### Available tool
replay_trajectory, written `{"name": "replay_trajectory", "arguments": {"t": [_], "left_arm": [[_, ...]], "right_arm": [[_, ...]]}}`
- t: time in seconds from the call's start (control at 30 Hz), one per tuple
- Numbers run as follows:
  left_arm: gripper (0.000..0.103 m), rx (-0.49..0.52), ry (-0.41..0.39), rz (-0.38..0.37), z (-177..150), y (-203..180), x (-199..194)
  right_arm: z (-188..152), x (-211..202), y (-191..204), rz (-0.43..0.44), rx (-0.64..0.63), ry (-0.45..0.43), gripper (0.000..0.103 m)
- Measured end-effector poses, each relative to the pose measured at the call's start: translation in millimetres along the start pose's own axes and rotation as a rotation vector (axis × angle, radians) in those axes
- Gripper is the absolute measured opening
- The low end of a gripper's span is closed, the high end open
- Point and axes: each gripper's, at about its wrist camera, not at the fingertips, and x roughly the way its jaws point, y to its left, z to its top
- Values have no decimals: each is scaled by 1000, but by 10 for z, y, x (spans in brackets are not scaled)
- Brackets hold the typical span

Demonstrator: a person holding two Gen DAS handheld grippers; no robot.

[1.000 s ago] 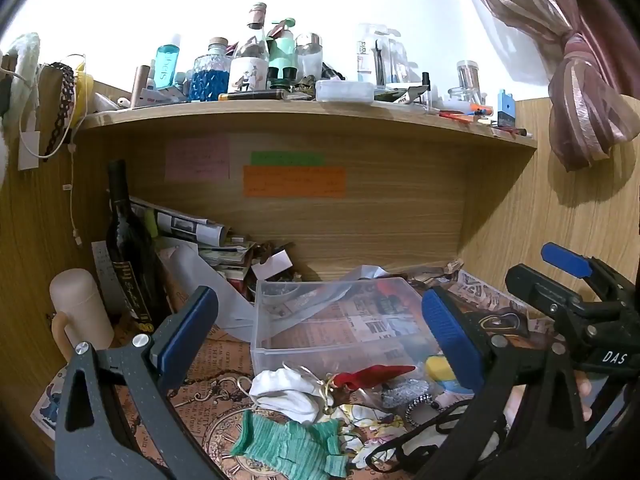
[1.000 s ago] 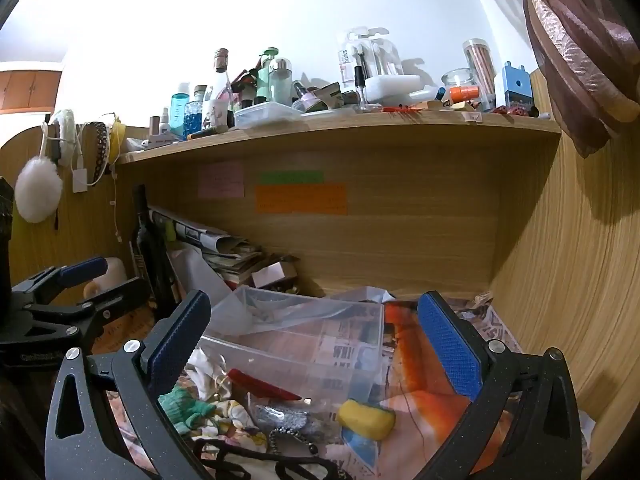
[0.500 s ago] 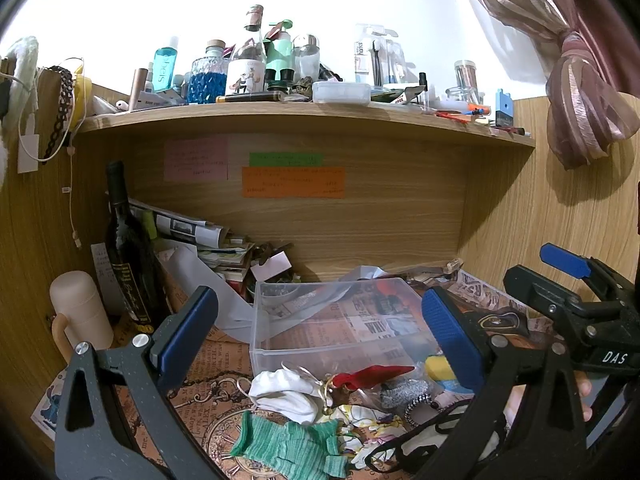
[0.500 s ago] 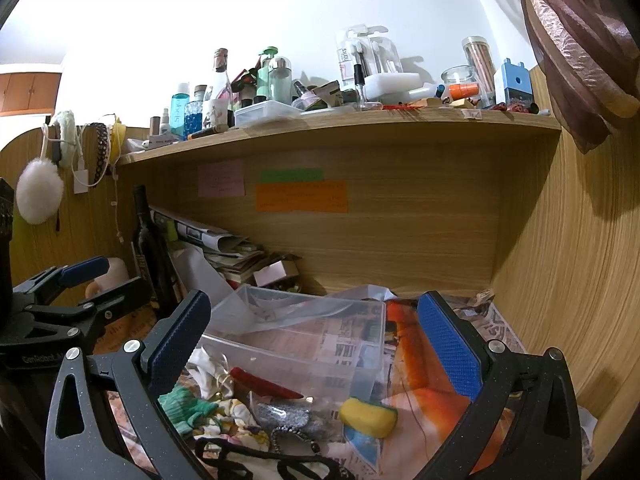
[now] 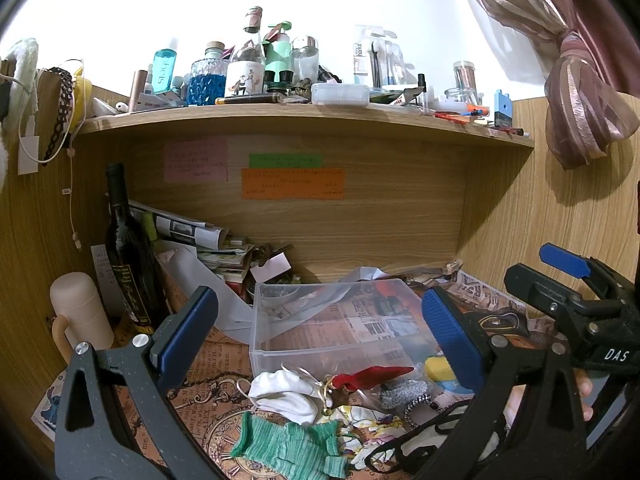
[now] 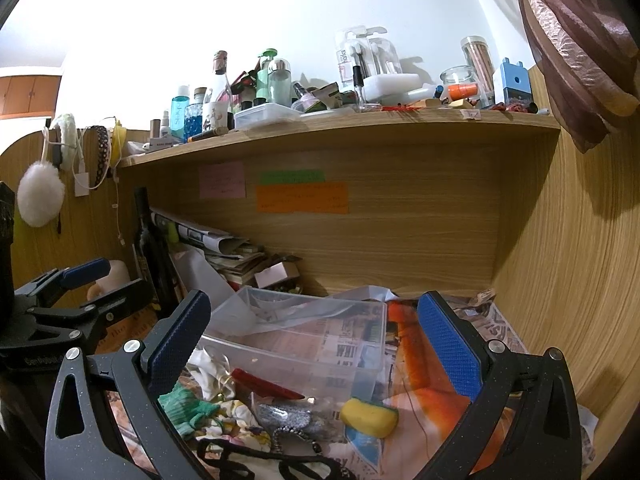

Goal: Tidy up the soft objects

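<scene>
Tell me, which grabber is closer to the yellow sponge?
Right. The right gripper hangs just above the yellow sponge, which lies low between its fingers. The left gripper is off to the sponge's left, over the green knit cloth.

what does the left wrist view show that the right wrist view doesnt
Only the left wrist view shows the whole green knitted piece spread flat, and the cream mug in full.

Only the right wrist view shows the white pompom in full and the yellow sponge unblocked.

Both show the empty clear bin, the red fabric piece, the white cloth and both open grippers, left and right.
</scene>
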Motion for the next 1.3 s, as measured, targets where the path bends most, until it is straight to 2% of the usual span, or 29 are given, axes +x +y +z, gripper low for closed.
{"name": "replay_trajectory", "arguments": {"t": [0.53, 1.0, 1.3], "left_arm": [[103, 4, 1, -1, 17, -34, -10], [103, 0, 15, -12, -10, -49, 56], [103, -17, 105, -45, -120, 41, 308]], "right_arm": [[15, 27, 34, 14, 7, 9, 103], [-34, 140, -29, 29, 48, 57, 103], [-123, 284, -110, -7, 37, 96, 103]]}}
